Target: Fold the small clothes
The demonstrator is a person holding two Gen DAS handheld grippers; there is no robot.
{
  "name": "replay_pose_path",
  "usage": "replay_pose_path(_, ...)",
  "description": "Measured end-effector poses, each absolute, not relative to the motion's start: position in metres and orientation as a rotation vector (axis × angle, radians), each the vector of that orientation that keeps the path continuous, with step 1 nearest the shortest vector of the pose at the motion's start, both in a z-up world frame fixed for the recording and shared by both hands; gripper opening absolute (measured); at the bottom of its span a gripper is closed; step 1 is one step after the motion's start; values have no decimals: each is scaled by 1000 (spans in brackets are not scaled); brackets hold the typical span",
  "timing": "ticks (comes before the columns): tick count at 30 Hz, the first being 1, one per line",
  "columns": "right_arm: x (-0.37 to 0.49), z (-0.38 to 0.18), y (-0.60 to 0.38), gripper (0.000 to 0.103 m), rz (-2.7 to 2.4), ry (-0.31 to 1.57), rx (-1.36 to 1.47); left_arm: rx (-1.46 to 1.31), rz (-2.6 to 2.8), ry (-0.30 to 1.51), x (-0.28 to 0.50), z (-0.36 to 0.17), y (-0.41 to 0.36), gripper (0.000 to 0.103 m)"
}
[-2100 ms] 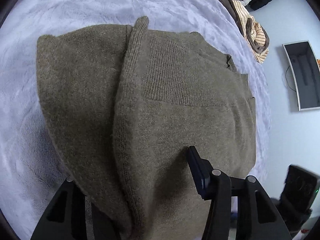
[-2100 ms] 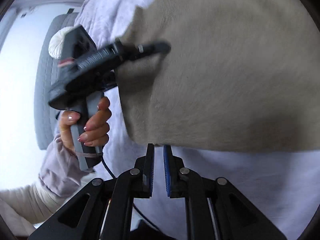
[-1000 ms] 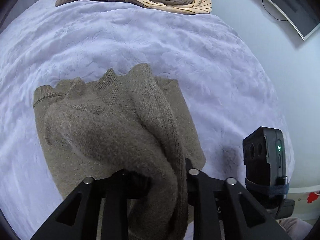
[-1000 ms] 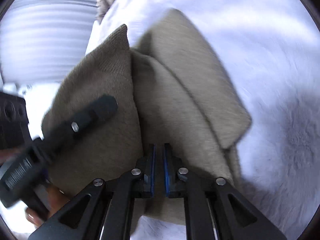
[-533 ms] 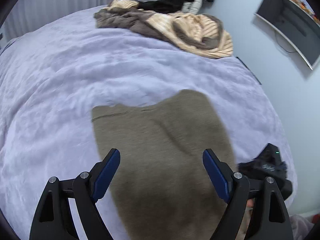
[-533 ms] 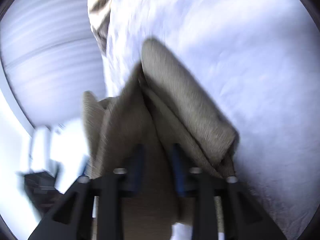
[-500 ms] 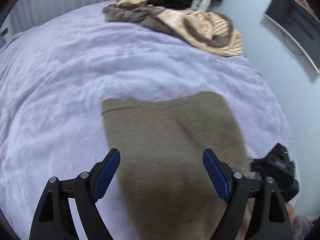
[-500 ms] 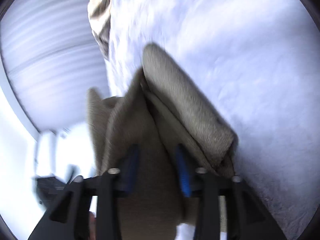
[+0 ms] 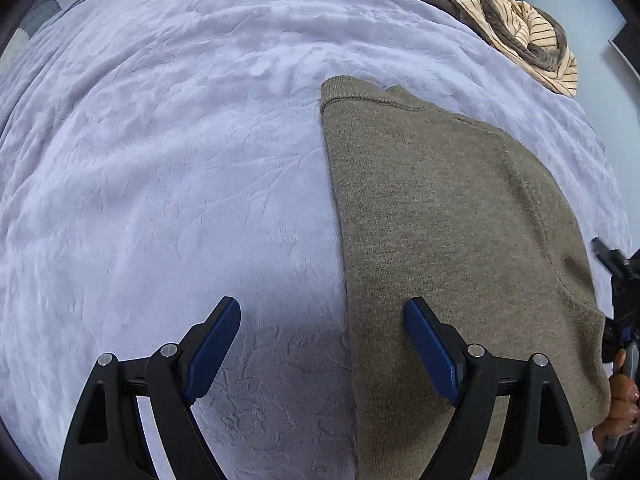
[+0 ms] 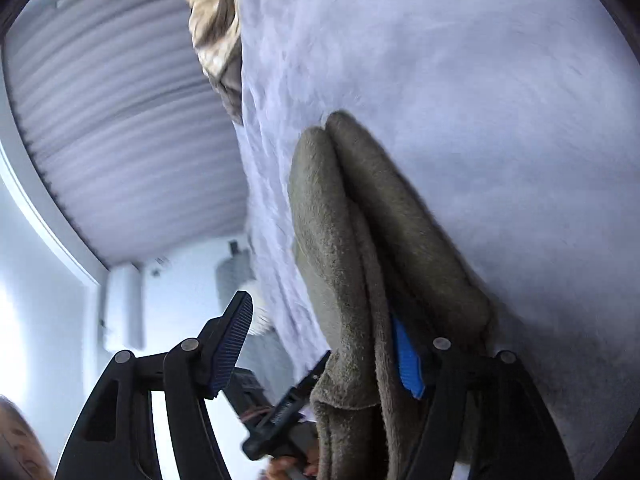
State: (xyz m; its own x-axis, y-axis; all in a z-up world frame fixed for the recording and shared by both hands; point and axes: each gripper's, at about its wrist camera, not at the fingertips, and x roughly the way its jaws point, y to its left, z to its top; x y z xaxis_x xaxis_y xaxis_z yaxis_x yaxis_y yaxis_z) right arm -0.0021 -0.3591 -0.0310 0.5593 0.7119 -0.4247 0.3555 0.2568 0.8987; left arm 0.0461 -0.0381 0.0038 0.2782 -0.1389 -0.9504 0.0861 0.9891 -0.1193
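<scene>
A folded olive-brown knit sweater (image 9: 448, 216) lies flat on the lavender blanket (image 9: 172, 168). My left gripper (image 9: 324, 344) hovers open above the sweater's left edge, one blue pad over the blanket and the other over the knit, touching nothing. The right wrist view looks edge-on at the sweater (image 10: 332, 240) and its stacked folds. My right gripper (image 10: 320, 348) is open. Its right pad (image 10: 406, 364) is tucked beside a fold and its left pad (image 10: 234, 340) stands free in the air. The right gripper (image 9: 618, 280) also shows at the sweater's right edge, with a hand (image 9: 618, 396) below it.
A heap of clothes, beige striped and brown (image 9: 516, 28), lies at the blanket's far right corner. A dark screen (image 9: 626, 46) hangs on the wall beyond it. Pleated curtains (image 10: 120, 120) fill the far side in the right wrist view. Wide bare blanket lies left of the sweater.
Both grippers were shut on the bunched sweater and have let go with jaws now apart. The sweater has dropped flat and folded. My left gripper has slid leftward off it.
</scene>
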Motion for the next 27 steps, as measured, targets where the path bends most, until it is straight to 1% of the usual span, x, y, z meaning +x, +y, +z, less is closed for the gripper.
replay_pose_path(1, 8, -22, -354, 35, 291, 1070, 1232, -47, -152, 1277, 46, 6, -38, 85)
replay_pose_path(2, 18, -7, -346, 14, 270, 1111, 1084, -45, -155, 1271, 46, 8, -38, 85)
replay_pose_path(4, 29, 22, -335, 14, 306, 1076, 895, -38, -164, 1262, 47, 14, -39, 85)
replay_pose_path(6, 34, 36, -334, 14, 311, 1036, 820, -16, -184, 1273, 47, 11, -43, 85)
replay_pose_path(8, 34, 27, -342, 14, 249, 1063, 798, 0, -226, 1317, 48, -2, -46, 87)
replay_pose_path(9, 33, 13, -348, 14, 187, 1112, 787, -2, -226, 1322, 46, -5, -45, 91)
replay_pose_path(10, 33, 0, -353, 19, 121, 1174, 782, -6, -216, 1326, 46, -6, -42, 99)
replay_pose_path(11, 25, -10, -359, 21, 96, 1202, 810, -20, -222, 1330, 45, -5, -39, 100)
replay_pose_path(12, 20, -12, -366, 23, 98, 1182, 861, -30, -230, 1335, 44, -3, -36, 100)
replay_pose_path(13, 12, -8, -372, 26, 89, 1157, 883, -31, -228, 1336, 43, -1, -31, 100)
replay_pose_path(14, 2, 0, -375, 35, 66, 1156, 858, -31, -227, 1337, 41, 1, -27, 100)
replay_pose_path(15, -4, 7, -376, 49, 42, 1162, 826, -36, -236, 1344, 38, 2, -23, 100)
replay_pose_path(20, -45, 48, -372, 50, 203, 1090, 811, -112, -354, 1425, 22, 3, -15, 100)
replay_pose_path(21, -52, 56, -367, 50, 245, 1090, 802, -145, -388, 1458, 18, -1, -16, 100)
replay_pose_path(23, -57, 54, -351, 50, 296, 1135, 776, -224, -448, 1530, 10, -14, -20, 100)
replay_pose_path(24, -55, 49, -345, 50, 292, 1167, 749, -252, -461, 1554, 6, -19, -23, 100)
replay_pose_path(25, -54, 39, -339, 48, 264, 1219, 705, -273, -473, 1570, 3, -24, -28, 99)
replay_pose_path(26, -50, 31, -334, 42, 232, 1273, 670, -278, -481, 1572, -1, -27, -32, 87)
replay_pose_path(27, -48, 24, -331, 13, 218, 1308, 659, -251, -482, 1567, -5, -27, -39, 72)
